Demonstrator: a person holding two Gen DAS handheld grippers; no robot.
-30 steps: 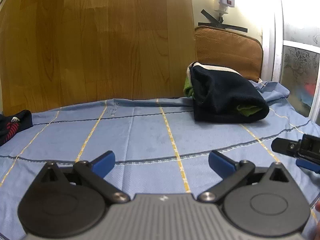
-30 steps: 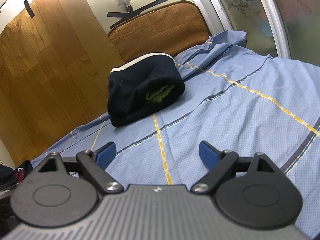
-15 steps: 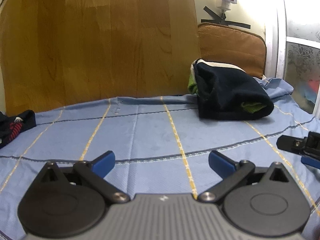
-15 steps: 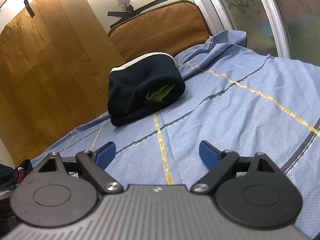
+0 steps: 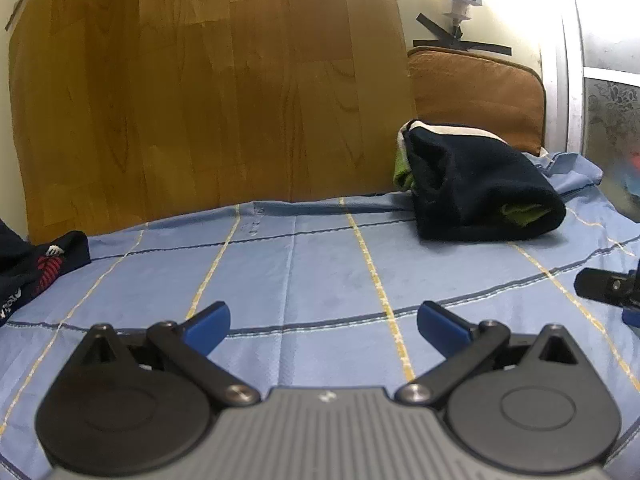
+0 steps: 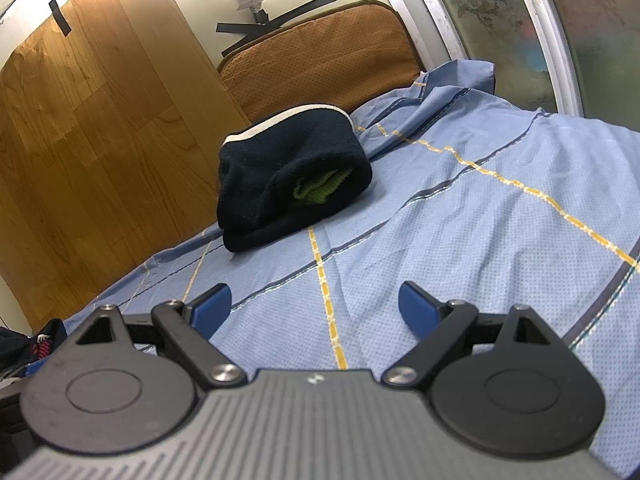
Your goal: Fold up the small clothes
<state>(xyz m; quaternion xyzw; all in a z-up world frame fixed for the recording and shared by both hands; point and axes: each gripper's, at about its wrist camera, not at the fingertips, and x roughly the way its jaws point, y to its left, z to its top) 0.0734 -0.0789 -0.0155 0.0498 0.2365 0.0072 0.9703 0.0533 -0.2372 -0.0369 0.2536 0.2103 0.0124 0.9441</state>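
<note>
- Left wrist view: left gripper (image 5: 322, 326) spread wide, nothing between the blue pads (image 5: 208, 326), low over the blue checked sheet (image 5: 320, 264).
- Folded dark navy garment (image 5: 480, 192) w/ green lining showing at both ends and a cream edge on top, lying at far right of sheet, near the brown cushion (image 5: 476, 92). Looks done, set aside as a finished bundle.
- Dark garment w/ red print (image 5: 40, 272) crumpled at far left edge, partly cut off by frame. Probably next to fold; not yet touched.
- Tip of right gripper (image 5: 608, 288) poking in from right edge, well apart from the folded bundle.
- Room: broad bare stretch of sheet between the two garments, enough to spread a piece flat. Wood-grain panel (image 5: 208, 92) closing off the far side just behind the sheet edge, so no reach past there.
- Right wrist view: right gripper (image 6: 316, 308) also released, pads (image 6: 416, 312) wide apart, holding nothing.
- Same folded bundle (image 6: 288, 184) ahead-left, resting on sheet (image 6: 480, 220) beside the panel (image 6: 100, 140) and in front of cushion (image 6: 320, 44).
- Red-print garment (image 6: 40, 346) barely visible at lower left, behind gripper body.
- Room: open sheet to the right up to the frosted glass frame (image 6: 436, 32); rumpled sheet corner (image 6: 460, 80) bunched there. Hard edge on that side, soft bed in between.
- Judgement: one piece finished, at least one left; both tools free for pickup.
</note>
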